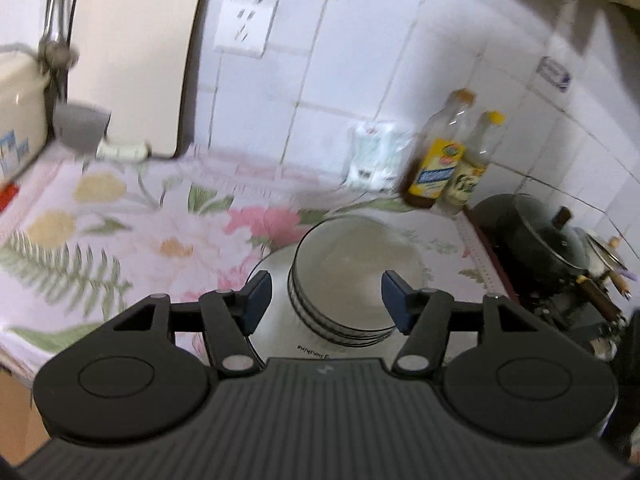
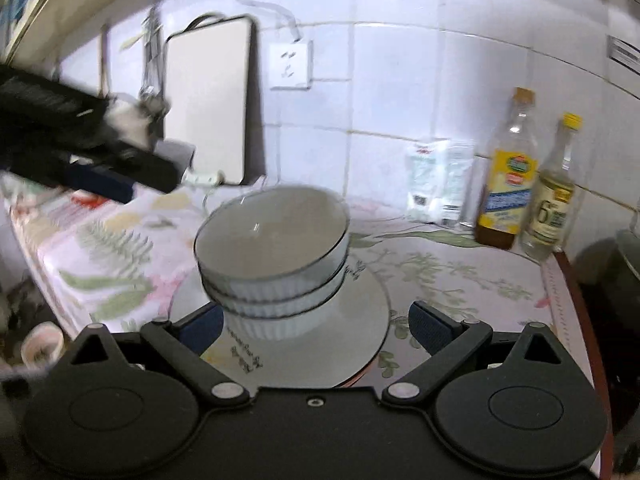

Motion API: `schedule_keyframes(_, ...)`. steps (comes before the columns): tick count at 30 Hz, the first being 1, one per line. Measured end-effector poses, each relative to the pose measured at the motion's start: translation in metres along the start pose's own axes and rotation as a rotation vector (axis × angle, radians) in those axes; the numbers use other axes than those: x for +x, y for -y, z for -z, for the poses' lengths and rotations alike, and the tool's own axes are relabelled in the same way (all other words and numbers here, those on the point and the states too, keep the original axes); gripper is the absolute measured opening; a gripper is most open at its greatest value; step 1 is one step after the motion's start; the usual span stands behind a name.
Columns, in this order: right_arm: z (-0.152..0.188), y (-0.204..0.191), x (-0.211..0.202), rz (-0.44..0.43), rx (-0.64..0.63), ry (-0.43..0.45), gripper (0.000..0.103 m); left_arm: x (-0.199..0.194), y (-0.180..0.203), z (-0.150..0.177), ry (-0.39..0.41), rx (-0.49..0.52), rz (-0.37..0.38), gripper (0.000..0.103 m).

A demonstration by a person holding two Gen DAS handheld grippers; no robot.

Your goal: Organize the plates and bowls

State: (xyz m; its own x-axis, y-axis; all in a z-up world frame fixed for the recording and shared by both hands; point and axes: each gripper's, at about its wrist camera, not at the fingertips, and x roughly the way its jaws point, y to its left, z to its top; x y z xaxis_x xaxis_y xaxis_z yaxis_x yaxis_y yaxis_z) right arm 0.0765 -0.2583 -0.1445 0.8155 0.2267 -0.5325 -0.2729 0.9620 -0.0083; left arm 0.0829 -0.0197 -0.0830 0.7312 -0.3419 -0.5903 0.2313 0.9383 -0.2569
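both sets of fingers (image 1: 258,300) (image 2: 434,330) spread wide, empty, flanking stacked ribbed bowls (image 2: 272,256) on a plate (image 2: 360,320) on the floral counter (image 2: 460,276); two bottles (image 2: 506,176), salt bag (image 2: 438,182) behind.

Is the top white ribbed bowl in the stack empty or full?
Empty: the top white ribbed bowl shows a bare grey-white interior, sitting upright on the stack over the round white plate.

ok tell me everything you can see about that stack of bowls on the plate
The stack of bowls is three white, glazed ceramic-looking bowls nested upright, with ribbed outer walls and thin dark rims. The top one looks empty. The stack leans slightly and rests on a white plate bearing dark lettering, on the floral tablecloth. Neither claw touches it.
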Motion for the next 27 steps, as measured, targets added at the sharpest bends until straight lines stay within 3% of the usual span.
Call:
schedule_keyframes(4, -0.018, 0.003, -0.02, -0.009, 0.063, -0.028, 0.101, -0.03, 0.005, -0.003, 0.002, 0.046, -0.007, 0.064)
schedule_keyframes(11, -0.042, -0.012, -0.073, 0.04, 0.088, 0.0, 0.101, -0.069, 0.0, 0.004, -0.031, 0.075, -0.039, 0.069)
schedule_keyframes(20, -0.056, -0.037, -0.12, 0.218, 0.123, -0.064, 0.103, -0.096, 0.014, 0.019, -0.04, 0.126, -0.039, 0.082)
schedule_keyframes(23, -0.057, -0.044, -0.133, 0.228, 0.129, -0.087, 0.103, -0.1, 0.02, 0.022, -0.035, 0.142, -0.055, 0.091)
schedule_keyframes(27, -0.056, -0.046, -0.149, 0.184, 0.154, -0.084, 0.103, -0.108, 0.023, 0.026, -0.028, 0.141, -0.053, 0.092)
